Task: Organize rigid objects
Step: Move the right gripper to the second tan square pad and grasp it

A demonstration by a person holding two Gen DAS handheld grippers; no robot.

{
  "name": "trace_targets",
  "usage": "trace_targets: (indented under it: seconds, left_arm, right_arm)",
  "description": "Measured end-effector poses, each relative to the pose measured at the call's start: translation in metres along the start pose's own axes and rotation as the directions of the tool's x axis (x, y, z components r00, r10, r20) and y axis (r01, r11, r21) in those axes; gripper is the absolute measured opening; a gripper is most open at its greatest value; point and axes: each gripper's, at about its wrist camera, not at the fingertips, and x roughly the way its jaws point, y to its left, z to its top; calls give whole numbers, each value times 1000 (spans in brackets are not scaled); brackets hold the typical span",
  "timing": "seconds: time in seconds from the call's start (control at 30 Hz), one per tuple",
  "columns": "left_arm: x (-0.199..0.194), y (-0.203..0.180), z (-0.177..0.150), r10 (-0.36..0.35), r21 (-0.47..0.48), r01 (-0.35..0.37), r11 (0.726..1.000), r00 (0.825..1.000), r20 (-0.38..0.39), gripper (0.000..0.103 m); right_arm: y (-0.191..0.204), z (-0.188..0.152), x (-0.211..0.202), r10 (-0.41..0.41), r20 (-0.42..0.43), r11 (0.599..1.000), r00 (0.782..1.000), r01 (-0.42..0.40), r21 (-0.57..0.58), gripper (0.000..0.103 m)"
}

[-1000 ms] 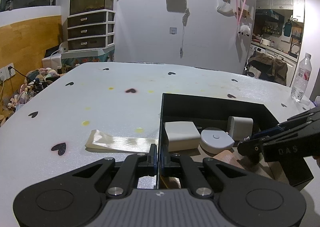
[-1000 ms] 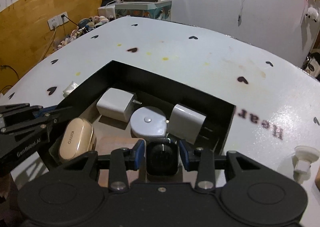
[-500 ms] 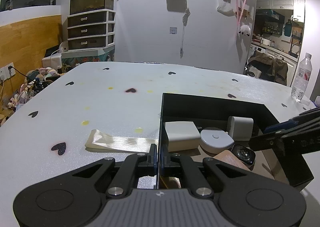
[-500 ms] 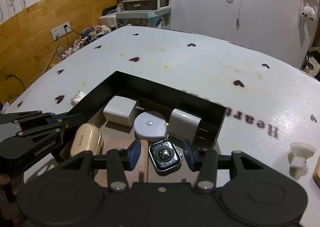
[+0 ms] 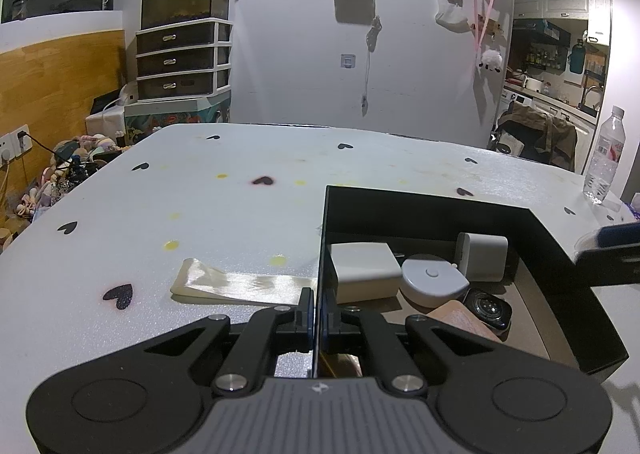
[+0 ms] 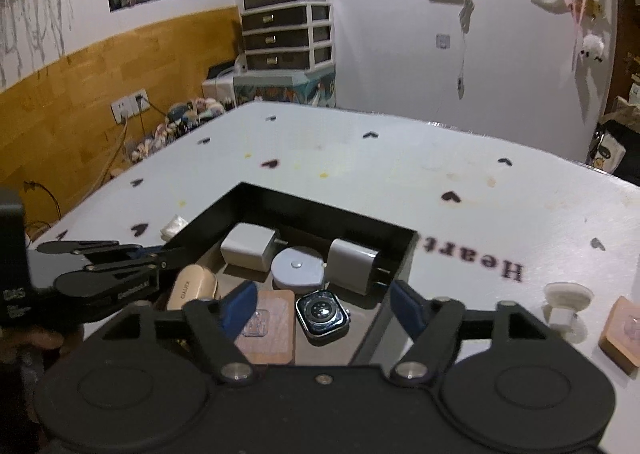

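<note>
A black open box [image 5: 420,200] [image 6: 304,210] stands on the white table. Inside lie a watch body [image 6: 323,312] [image 5: 488,308], a round white puck [image 6: 298,268], two white chargers [image 6: 248,248] [image 6: 354,264], a beige earbud case [image 6: 192,288] and a wooden block [image 6: 268,326]. My left gripper [image 5: 318,314] is shut on the box's left wall. My right gripper [image 6: 326,306] is open and empty, raised above the watch body.
A second wooden block [image 6: 624,330] and a white suction cup [image 6: 566,304] lie on the table right of the box. A cream strip [image 5: 240,286] lies left of the box. A water bottle [image 5: 604,156] stands at the far right edge.
My right gripper let go of the watch body into the box, opened wide and drew back upward. My left gripper kept its hold on the box wall.
</note>
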Motion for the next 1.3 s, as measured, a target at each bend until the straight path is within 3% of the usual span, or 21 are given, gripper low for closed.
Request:
trace_targets:
  seconds: [0.17, 0.33, 0.6, 0.97, 1.17, 1.3]
  left_arm:
    - [0, 0, 0, 0, 0, 0, 1000, 1000, 0, 3]
    - [0, 0, 0, 0, 1, 0, 1000, 1000, 0, 3]
    - [0, 1, 0, 1, 2, -1, 1000, 1000, 0, 3]
    - [0, 2, 0, 2, 4, -2, 1000, 1000, 0, 2]
    - [0, 2, 0, 3, 5, -3, 1000, 1000, 0, 2]
    - [-1, 2, 0, 5, 5, -5, 1000, 1000, 0, 2]
  right_arm:
    - [-11, -13, -19, -24, 70, 999, 997, 22, 30, 98]
    - [-25, -31, -30, -97, 112, 995, 989, 93, 41, 100]
    - [-67, -52, -40, -230, 95, 966, 969, 216, 139, 100]
    - [-147, -64, -37, -450, 64, 864, 891, 417, 282, 100]
    - [-196, -63, -18, -521, -20, 779, 853, 485, 398, 92]
    - [-225, -62, 6, -521, -101, 725, 847, 502, 471, 91]
